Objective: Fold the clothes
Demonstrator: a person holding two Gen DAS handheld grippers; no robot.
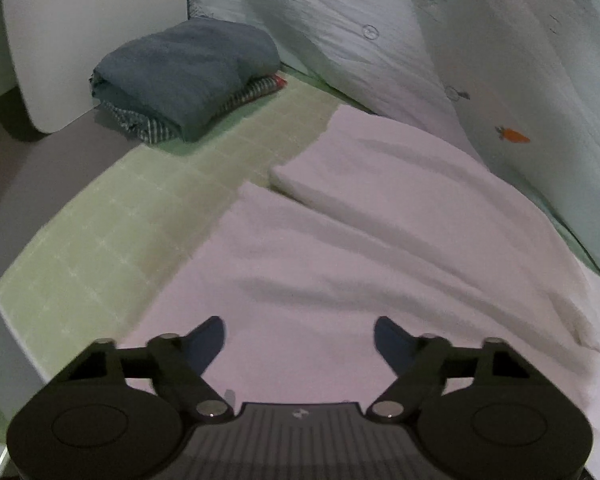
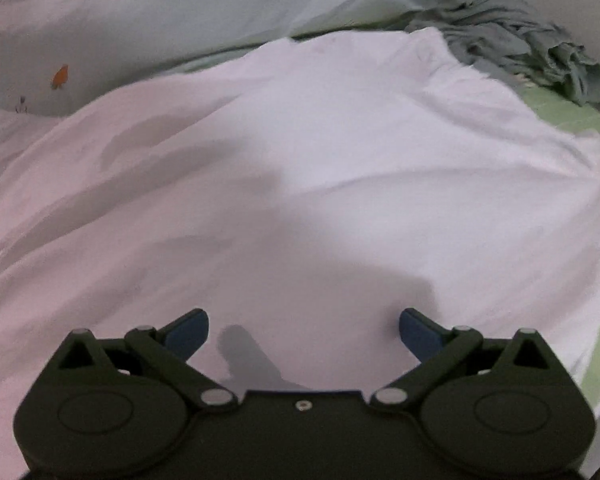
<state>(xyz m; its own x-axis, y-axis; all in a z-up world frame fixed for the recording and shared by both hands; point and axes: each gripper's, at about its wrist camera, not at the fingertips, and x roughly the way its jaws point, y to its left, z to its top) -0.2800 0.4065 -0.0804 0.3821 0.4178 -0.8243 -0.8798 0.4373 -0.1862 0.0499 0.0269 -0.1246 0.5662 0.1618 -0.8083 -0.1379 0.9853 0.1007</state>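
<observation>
A white garment (image 1: 340, 248) lies spread across a bed covered with a pale green checked sheet (image 1: 112, 224), and both grippers hang just above it, pointing steeply down.

In the left wrist view, the left gripper (image 1: 299, 340) has its jaws parted with nothing between them; the white cloth lies directly below and ahead of its blue fingertips (image 1: 210, 338), not pinched. One part of the garment is folded over on itself, forming a flat flap ahead and to the right of the gripper. Beyond the garment's left edge the green sheet is bare, and at its far end sits a stack of folded clothes (image 1: 188, 80), dark blue on top with a striped piece beneath.

In the right wrist view, the right gripper (image 2: 304, 330) stands wide open and empty, its shadow cast on the white garment (image 2: 300, 160) right under it. The cloth fills almost all of this view, rumpled in soft creases. At its far right corner lies a crumpled grey-green garment (image 2: 512, 36), touching the white one's edge. A pale quilt (image 2: 140, 20) with small printed motifs borders the far side of the bed.
</observation>
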